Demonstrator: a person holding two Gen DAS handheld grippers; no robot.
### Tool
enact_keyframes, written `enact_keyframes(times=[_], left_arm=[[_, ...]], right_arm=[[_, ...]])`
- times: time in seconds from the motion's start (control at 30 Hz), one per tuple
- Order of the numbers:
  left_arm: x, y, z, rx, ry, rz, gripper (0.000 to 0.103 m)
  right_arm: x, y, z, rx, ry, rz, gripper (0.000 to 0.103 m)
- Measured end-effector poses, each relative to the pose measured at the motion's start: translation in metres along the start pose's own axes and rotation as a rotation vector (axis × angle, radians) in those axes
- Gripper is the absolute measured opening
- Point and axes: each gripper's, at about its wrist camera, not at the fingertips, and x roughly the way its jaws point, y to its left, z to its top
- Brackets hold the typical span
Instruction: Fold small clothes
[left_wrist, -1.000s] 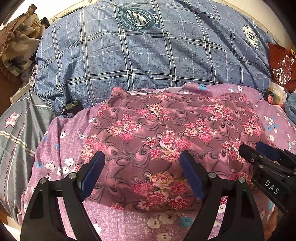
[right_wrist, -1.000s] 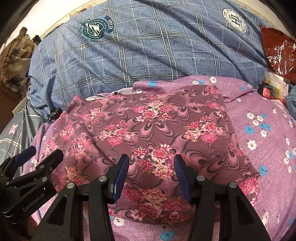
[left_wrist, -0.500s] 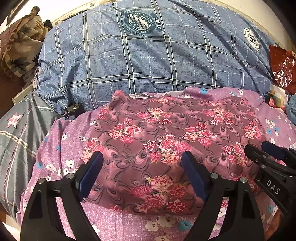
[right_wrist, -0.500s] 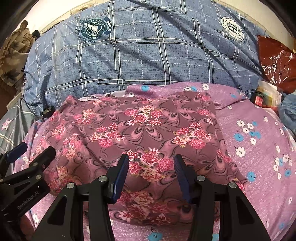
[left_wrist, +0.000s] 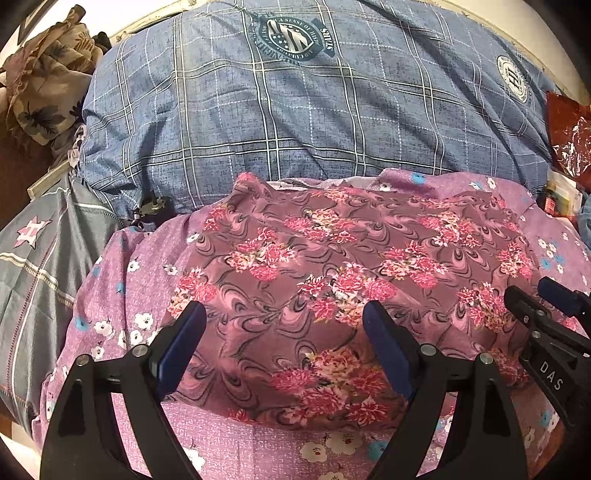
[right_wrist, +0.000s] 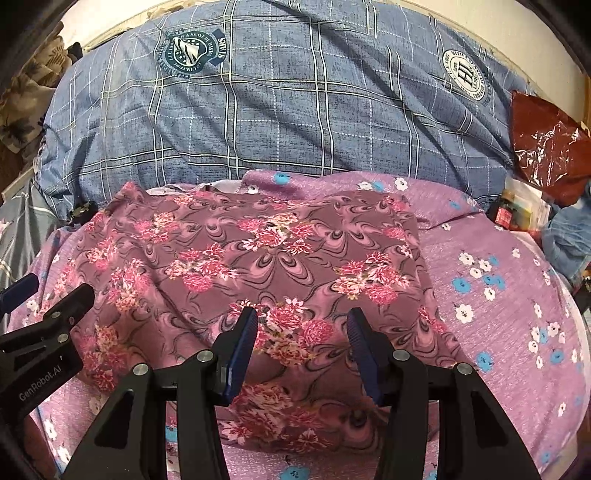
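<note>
A mauve garment with pink flower print (left_wrist: 332, 280) (right_wrist: 258, 266) lies folded into a rough rectangle on a purple flowered sheet (left_wrist: 122, 291) (right_wrist: 498, 295). My left gripper (left_wrist: 284, 325) hovers over its near left part, jaws wide open with nothing between them. My right gripper (right_wrist: 301, 332) hovers over the near right part, jaws partly open, holding nothing. Each gripper shows at the edge of the other's view: the right one (left_wrist: 546, 299) and the left one (right_wrist: 48, 295).
A big blue checked quilt (left_wrist: 295, 122) (right_wrist: 277, 110) lies bunched behind the garment. A grey-blue cloth (left_wrist: 40, 258) hangs at the left. A red foil bag (right_wrist: 543, 147) and small packets (right_wrist: 517, 214) sit at the right. Patterned fabric (left_wrist: 40, 96) is heaped far left.
Both views have drawn back slightly from the garment, which now sits lower and shows more of its far edge. The jaws of both grippers look unchanged.
</note>
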Motion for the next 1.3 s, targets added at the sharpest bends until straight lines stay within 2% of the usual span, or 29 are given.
enact_keyframes(times=[0.3, 1.3], left_arm=[[0.0003, -0.0005, 0.0002, -0.005, -0.003, 0.001, 0.087], [-0.0020, 0.0017, 0.0021, -0.024, -0.015, 0.006, 0.087]], right_arm=[[-0.0025, 0.0014, -0.0002, -0.023, -0.017, -0.029, 0.052], [-0.0035, 0.0053, -0.0005, -0.047, -0.032, -0.041, 0.052]])
